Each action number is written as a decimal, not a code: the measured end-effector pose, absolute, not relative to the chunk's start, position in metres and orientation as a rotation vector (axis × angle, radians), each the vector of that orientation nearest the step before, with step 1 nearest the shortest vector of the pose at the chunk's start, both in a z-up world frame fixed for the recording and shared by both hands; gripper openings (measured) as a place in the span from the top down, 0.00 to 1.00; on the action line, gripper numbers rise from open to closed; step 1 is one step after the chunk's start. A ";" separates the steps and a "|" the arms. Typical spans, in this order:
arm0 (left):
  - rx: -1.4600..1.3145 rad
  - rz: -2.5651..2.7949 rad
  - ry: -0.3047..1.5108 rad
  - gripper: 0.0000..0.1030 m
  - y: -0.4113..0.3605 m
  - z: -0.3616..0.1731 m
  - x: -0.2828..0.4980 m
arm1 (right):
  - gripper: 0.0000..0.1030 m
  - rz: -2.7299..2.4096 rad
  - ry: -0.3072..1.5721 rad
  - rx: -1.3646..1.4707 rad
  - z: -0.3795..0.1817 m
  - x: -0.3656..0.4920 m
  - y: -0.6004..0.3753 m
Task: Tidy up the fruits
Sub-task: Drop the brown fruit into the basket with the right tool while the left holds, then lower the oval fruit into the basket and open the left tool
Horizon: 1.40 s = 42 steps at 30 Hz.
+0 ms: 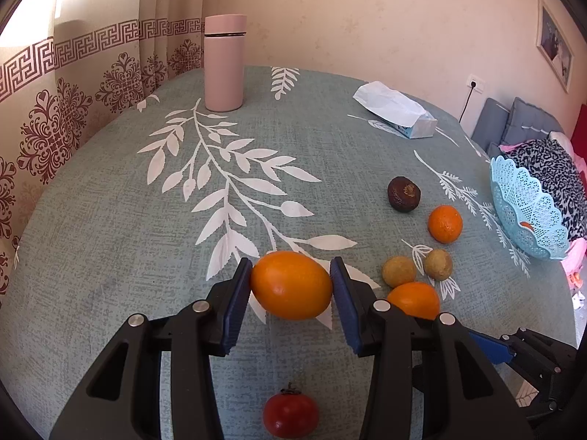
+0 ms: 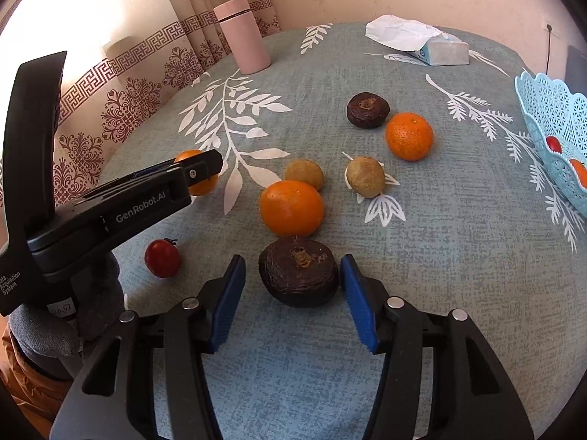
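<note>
1. Left gripper (image 1: 291, 286): pads pinch an orange (image 1: 291, 285) at both flanks; whether it is lifted or resting on the tablecloth (image 1: 110, 256) cannot be told.
2. Right gripper (image 2: 293, 282): jaws straddle a dark wrinkled fruit (image 2: 299, 273), right pad touching or nearly so, left pad with a gap; not yet gripped.
3. Loose fruit nearby: second orange (image 2: 292, 208) just beyond the dark one; two tan fruits (image 2: 304, 174); a mandarin (image 2: 409, 135); another dark fruit (image 2: 368, 110); a small red fruit (image 2: 162, 258) close to the left gripper.
4. Blue lattice basket (image 2: 550, 117): at the table's right edge, some fruit already inside.
5. Background: pink flask (image 2: 244, 36), tissue pack (image 2: 429, 46).
6. Step in hand, by judgement: picking up, midway through sorting. Next move calls for closing the right pads fully, then carrying both fruits right to the basket.
</note>
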<state>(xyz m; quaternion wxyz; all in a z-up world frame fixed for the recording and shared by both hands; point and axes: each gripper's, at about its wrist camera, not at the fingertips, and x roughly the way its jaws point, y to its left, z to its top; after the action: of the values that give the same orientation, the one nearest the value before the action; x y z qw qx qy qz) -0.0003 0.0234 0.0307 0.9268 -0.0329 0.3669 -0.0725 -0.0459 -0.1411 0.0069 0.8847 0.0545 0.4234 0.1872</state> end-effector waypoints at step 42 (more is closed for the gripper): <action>0.080 -0.268 0.652 0.57 -0.065 0.082 -0.008 | 0.46 -0.307 0.494 0.417 0.065 -0.062 -0.391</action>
<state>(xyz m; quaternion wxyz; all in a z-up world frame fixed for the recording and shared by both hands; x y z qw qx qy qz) -0.0084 -0.0653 0.0823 0.9377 0.0392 0.3193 -0.1313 -0.0616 -0.3907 0.0653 0.9367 0.2042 0.2416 -0.1501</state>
